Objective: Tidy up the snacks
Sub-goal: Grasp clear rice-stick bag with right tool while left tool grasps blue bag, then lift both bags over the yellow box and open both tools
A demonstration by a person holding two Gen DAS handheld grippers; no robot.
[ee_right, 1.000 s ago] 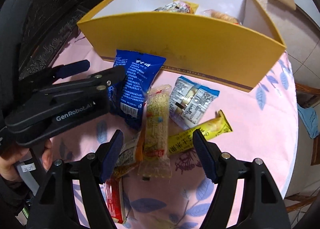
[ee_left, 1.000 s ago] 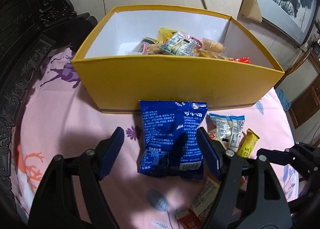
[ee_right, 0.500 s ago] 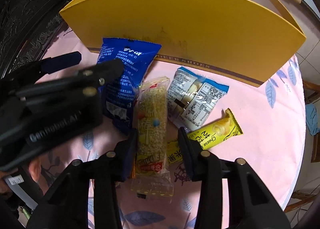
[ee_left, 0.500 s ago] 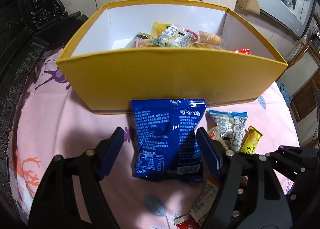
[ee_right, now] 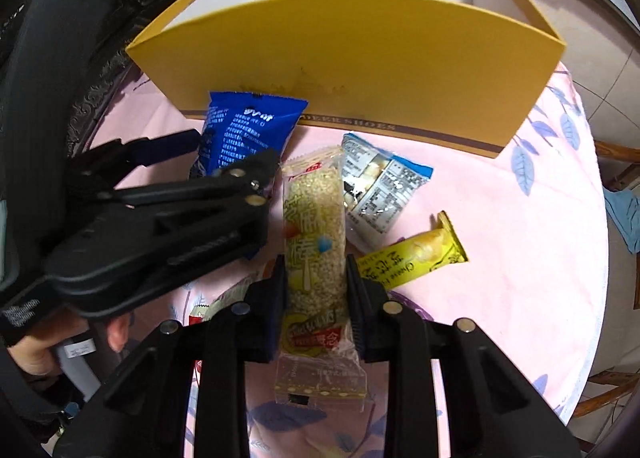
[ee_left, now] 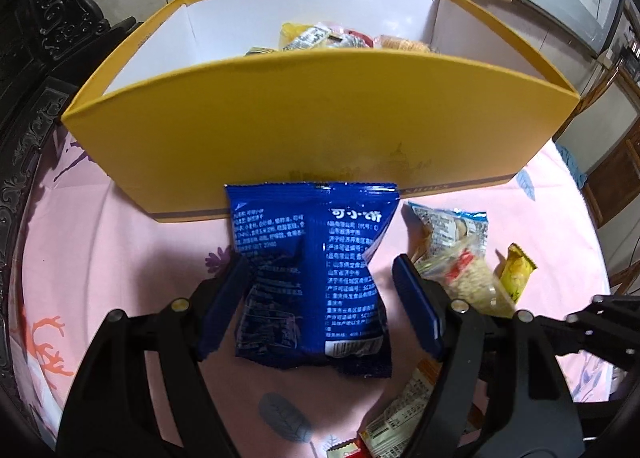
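Observation:
A blue snack bag (ee_left: 340,298) lies flat on the pink cloth in front of the yellow box (ee_left: 320,118). My left gripper (ee_left: 320,264) stands open over the bag, one pad on each side of it. In the right wrist view a clear-wrapped sesame bar (ee_right: 314,210) lies lengthwise between the pads of my right gripper (ee_right: 315,264). Those jaws are closing, and both pads touch the bar's sides. The blue bag (ee_right: 248,130) and the left gripper (ee_right: 232,148) show at the left of that view.
The yellow box (ee_right: 360,58) holds several wrapped snacks at its far side. A white-and-blue packet (ee_right: 380,186) and a yellow cheese stick (ee_right: 416,254) lie right of the bar. More small packets (ee_left: 400,410) lie near the front. Dark carved furniture stands at the left.
The right jaws have narrowed from wide open until they touch the sesame bar. The left gripper has come lower and nearer over the blue bag, its opening unchanged.

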